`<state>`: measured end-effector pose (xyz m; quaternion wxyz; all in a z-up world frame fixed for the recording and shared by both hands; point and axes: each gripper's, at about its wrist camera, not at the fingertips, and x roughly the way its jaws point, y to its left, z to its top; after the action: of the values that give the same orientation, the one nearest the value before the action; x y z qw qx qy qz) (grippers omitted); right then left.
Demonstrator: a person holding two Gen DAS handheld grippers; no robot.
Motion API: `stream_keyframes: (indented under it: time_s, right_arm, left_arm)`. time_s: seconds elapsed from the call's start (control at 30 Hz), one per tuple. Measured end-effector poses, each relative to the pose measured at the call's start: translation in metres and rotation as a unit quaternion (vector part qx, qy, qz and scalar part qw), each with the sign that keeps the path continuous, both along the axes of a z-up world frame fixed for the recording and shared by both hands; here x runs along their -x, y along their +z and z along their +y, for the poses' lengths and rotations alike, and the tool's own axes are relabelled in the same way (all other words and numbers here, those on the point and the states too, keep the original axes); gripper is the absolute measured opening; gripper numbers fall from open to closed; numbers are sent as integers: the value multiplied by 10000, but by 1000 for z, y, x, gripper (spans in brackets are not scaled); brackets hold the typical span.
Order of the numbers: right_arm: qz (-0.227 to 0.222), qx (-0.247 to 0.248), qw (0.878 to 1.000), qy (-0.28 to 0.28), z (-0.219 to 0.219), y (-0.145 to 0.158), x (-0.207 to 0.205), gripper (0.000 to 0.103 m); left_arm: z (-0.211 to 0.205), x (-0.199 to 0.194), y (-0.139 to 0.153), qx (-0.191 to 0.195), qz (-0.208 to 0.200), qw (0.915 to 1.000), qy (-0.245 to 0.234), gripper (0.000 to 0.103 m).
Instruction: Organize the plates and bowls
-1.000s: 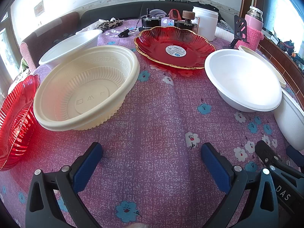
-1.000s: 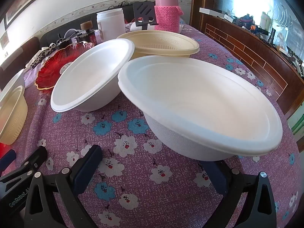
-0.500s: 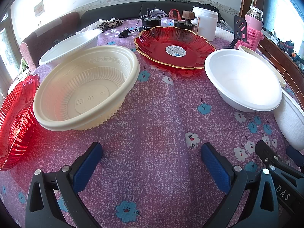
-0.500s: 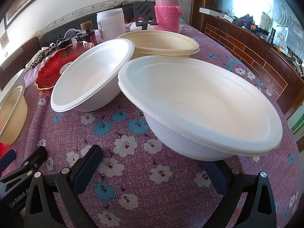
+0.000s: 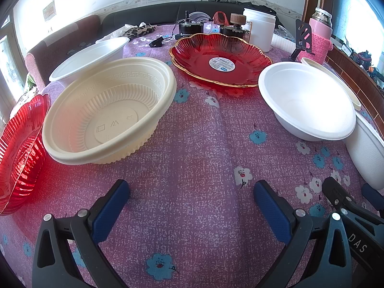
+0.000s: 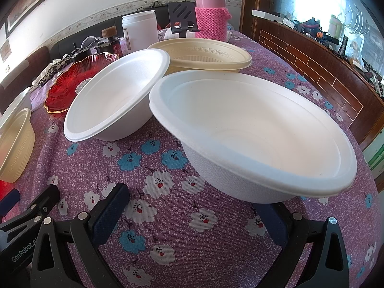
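Left hand-held gripper (image 5: 192, 202): jaws spread, holding nothing, low over the counter (image 5: 199, 144). Ahead: cream bowl (image 5: 110, 115), red plate (image 5: 220, 61), white bowl (image 5: 306, 100). Right hand-held gripper (image 6: 189, 206): jaws apart, large white bowl (image 6: 254, 129) directly before it, blocking the right finger. Behind: cream dish (image 6: 201, 54), pink flask (image 6: 211, 14).

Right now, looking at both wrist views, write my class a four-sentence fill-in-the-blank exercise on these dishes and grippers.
1. The red plate with the gold rim has a round ____ at its centre.
2. The left gripper is ____, holding nothing.
3. The thermos wears a knitted sleeve coloured ____.
4. The cream ribbed bowl stands on a floral tablecloth coloured ____.

Missing words: sticker; open; pink; purple
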<state>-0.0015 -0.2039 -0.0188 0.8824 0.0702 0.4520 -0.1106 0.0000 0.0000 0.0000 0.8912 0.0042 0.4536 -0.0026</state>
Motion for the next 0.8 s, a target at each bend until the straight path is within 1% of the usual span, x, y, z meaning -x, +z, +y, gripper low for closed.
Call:
stream_keyframes:
  time_s: [0.33,0.4,0.53,0.6,0.67,0.8]
  right_arm:
    - [1,1,10000,0,1,0,0,102]
    - [2,4,10000,1,1,0,0,102]
    - [1,1,10000,-1,1,1,-1,102]
    - [1,2,10000,-1,1,1,-1,102]
    - [1,0,10000,-1,1,1,0,102]
    - [-2,-7,10000,0,2,0,1,102]
  left_arm:
    - [0,1,0,-5,8,10000,-20,103]
    - [-1,2,0,-18,34,9999,-118,103]
    - [4,7,3,-6,219,9980,-601,103]
    - [1,7,1,-29,269,9972,-703,103]
    - [2,12,2,-37,232,9973,-697,103]
    - [1,23,2,-75,141,9985,-520,103]
